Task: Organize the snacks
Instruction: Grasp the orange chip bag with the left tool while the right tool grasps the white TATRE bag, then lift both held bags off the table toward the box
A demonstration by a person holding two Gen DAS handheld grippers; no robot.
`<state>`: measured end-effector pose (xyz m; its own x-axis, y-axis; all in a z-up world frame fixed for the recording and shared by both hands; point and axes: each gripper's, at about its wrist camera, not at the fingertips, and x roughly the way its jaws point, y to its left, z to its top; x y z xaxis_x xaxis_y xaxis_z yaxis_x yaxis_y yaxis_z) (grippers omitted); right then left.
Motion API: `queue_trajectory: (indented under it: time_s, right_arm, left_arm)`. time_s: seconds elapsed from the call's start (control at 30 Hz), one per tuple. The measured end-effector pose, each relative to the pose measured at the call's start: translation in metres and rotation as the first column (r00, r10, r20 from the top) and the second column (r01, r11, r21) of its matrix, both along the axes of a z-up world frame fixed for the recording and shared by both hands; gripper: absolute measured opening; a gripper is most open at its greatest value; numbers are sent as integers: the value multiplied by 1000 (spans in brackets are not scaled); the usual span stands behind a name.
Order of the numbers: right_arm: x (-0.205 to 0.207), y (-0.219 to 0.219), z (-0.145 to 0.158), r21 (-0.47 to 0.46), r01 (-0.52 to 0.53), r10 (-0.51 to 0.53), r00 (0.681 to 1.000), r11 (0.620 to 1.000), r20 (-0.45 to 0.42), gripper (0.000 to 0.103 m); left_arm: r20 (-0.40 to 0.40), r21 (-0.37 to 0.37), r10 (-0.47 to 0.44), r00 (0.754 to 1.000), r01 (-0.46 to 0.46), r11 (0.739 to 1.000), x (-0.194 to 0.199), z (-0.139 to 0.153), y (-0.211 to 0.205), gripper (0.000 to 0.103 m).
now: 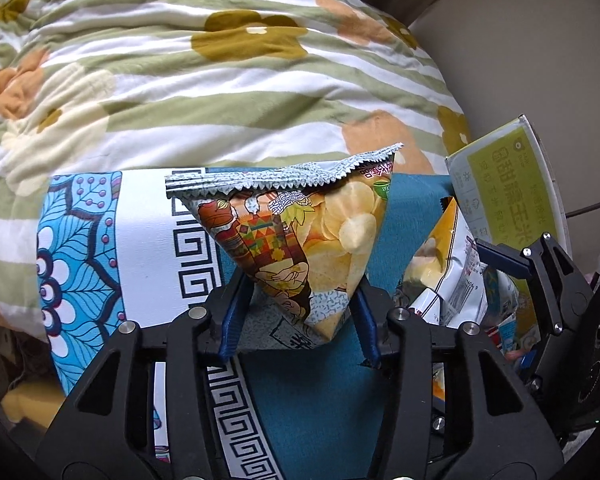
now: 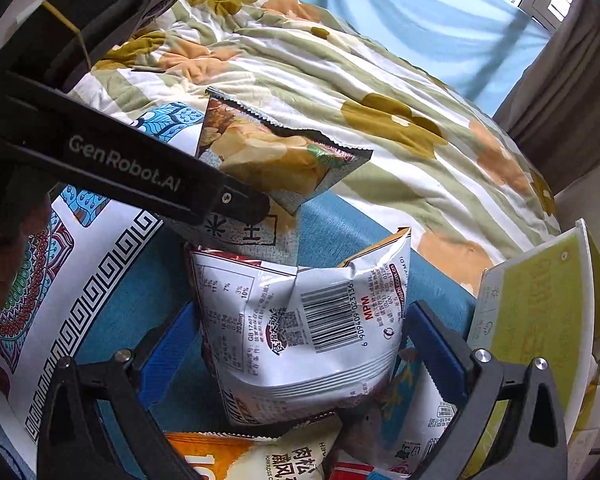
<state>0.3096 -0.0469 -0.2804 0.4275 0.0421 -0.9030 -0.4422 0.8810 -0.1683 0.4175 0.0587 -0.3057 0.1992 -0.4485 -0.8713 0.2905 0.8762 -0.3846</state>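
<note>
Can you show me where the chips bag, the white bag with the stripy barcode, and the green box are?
chips bag [image 1: 320, 240], left wrist view, on its pictured front.
white bag [image 2: 300, 320], right wrist view, beside its barcode.
green box [image 1: 504, 184], left wrist view, on its printed face.

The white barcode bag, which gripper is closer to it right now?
Right. The right gripper has its open fingers on either side of the white barcode bag; the left gripper is shut on the chip bag beside it.
</note>
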Motion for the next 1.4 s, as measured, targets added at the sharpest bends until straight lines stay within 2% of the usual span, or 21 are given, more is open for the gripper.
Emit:
queue_trajectory:
  time_s: [0.13, 0.57, 0.77, 0.87, 0.93, 1.03, 1.17, 1.27, 1.4]
  right_arm:
    - [5, 4, -5, -13, -38, 38, 999, 999, -7, 102]
    - [19, 19, -20, -68, -118, 114, 991, 991, -70, 102]
    - [17, 28, -28, -147, -169, 159, 984, 974, -78, 103]
    - [16, 35, -40, -250, -204, 185, 978, 947, -96, 103]
    - [14, 39, -45, -283, -226, 205, 973, 932, -103, 103]
    - [14, 37, -39, -199, -227, 208, 972, 953, -114, 100]
    - [14, 37, -38, -155, -212, 194, 973, 965, -123, 79]
    - [11, 39, -33, -119, -199, 186, 976, 973, -110, 73]
    - [6, 43, -28, -75, -166, 158, 982, 983, -104, 71]
  left_arm:
    - [11, 40, 24, 1000, -25, 999, -5, 3, 21, 43]
    - [-4, 80, 87, 996, -86, 993, -35, 7, 57, 43]
    - [-1, 89, 100, 995, -100, 991, -43, 10, 64, 43]
    - [-2, 89, 106, 994, -105, 990, -46, 11, 65, 43]
    - [-3, 89, 111, 994, -110, 990, -48, 11, 67, 43]
    - [-2, 86, 115, 993, -115, 990, -50, 12, 70, 43]
    - [-8, 82, 119, 993, -118, 990, -53, 12, 73, 33]
    - [0, 79, 121, 993, -121, 990, -57, 16, 76, 30]
    - [11, 67, 138, 990, -138, 988, -59, 23, 83, 28]
